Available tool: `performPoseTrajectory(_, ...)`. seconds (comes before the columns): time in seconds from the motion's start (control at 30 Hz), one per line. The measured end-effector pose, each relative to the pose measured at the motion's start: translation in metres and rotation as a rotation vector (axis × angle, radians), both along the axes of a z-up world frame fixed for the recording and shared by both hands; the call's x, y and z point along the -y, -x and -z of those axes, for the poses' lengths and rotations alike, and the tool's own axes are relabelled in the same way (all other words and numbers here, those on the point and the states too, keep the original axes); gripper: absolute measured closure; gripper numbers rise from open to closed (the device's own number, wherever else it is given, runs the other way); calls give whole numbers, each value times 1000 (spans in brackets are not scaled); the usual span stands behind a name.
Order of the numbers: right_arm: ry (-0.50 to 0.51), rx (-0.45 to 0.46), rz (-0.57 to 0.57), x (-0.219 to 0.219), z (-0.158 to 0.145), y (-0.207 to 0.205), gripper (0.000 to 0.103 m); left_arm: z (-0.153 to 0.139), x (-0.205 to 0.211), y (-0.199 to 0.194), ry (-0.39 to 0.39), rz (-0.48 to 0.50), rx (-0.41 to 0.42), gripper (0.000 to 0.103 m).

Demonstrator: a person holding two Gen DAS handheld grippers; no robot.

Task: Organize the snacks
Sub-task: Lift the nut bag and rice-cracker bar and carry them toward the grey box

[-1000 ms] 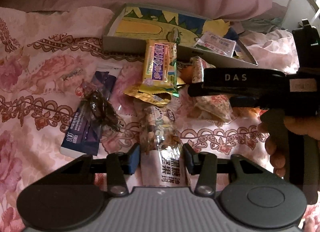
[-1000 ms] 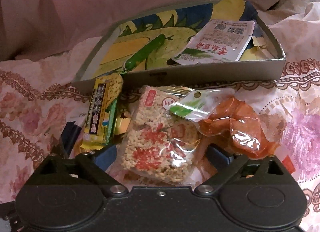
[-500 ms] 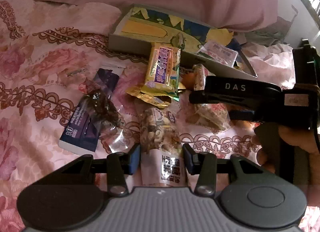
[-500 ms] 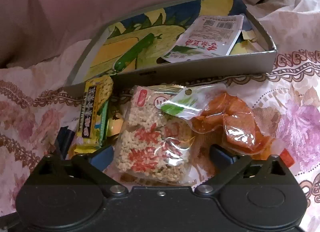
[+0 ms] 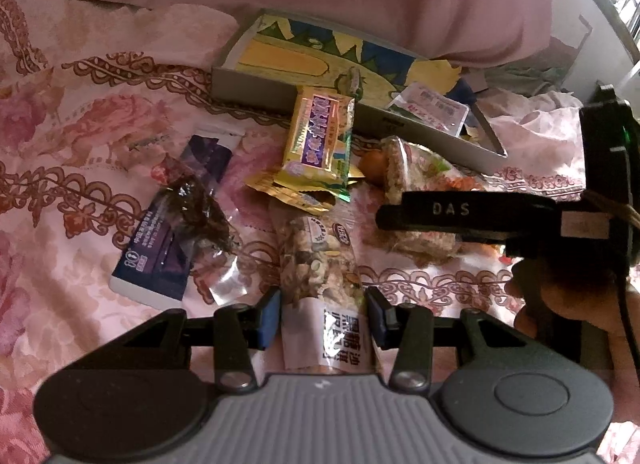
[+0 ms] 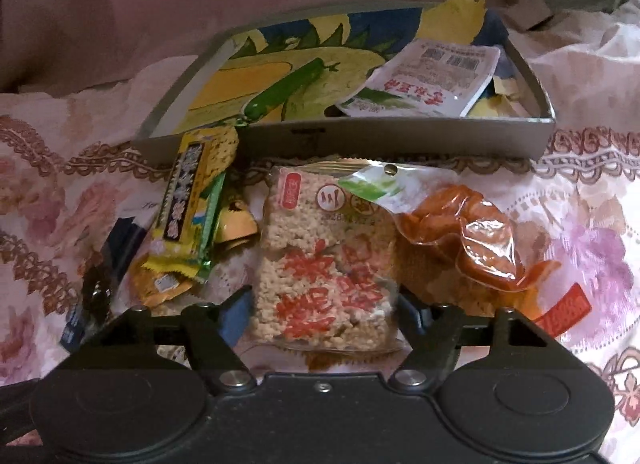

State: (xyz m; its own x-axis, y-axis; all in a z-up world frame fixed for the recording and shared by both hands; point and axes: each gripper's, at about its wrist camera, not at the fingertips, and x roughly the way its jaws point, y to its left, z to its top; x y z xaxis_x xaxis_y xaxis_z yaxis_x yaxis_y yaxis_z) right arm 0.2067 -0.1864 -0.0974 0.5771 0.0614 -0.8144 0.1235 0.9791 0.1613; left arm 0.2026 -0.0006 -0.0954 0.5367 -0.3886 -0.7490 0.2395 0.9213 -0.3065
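Snacks lie scattered on the bedspread: the left gripper (image 5: 323,314) clasps a nut bar (image 5: 320,264) between its jaws, the right gripper (image 6: 322,314) pinches a rice cake pack (image 6: 324,264); ahead, beyond both jaws, sits the box (image 6: 400,139).

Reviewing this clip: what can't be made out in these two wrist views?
- Left wrist view: the near end of the nut bar is hidden under the left tongs body; contact with the pads is unclear.
- Left wrist view: the right tongs cover most of the rice cracker pack.
- Right wrist view: the pack's near edge sits behind the right tongs.
- Both views: print on the white packet in the box is too small to read.
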Motion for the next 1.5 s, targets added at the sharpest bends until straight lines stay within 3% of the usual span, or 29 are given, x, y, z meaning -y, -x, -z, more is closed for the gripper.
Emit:
performPoseTrajectory(0.23, -63, -21, -13, 3, -6, 25, 30, -11, 1, 11, 23, 2, 30, 54)
performPoseTrajectory(0.7, -305, -85, 11, 16, -22, 64, 31, -30, -20, 33, 77, -79, 68, 55)
performPoseTrajectory(1.03, -432, -32, 29, 29, -44, 95, 31, -47, -30, 43, 127, -131, 159, 55)
performPoseTrajectory(1.27, -439, 65, 16, 32, -63, 98, 31, -55, -28, 43, 159, -141, 222, 55)
performPoseTrajectory(1.5, -456, 151, 14, 41, -73, 91, 31, -63, -11, 21, 189, -151, 217, 55)
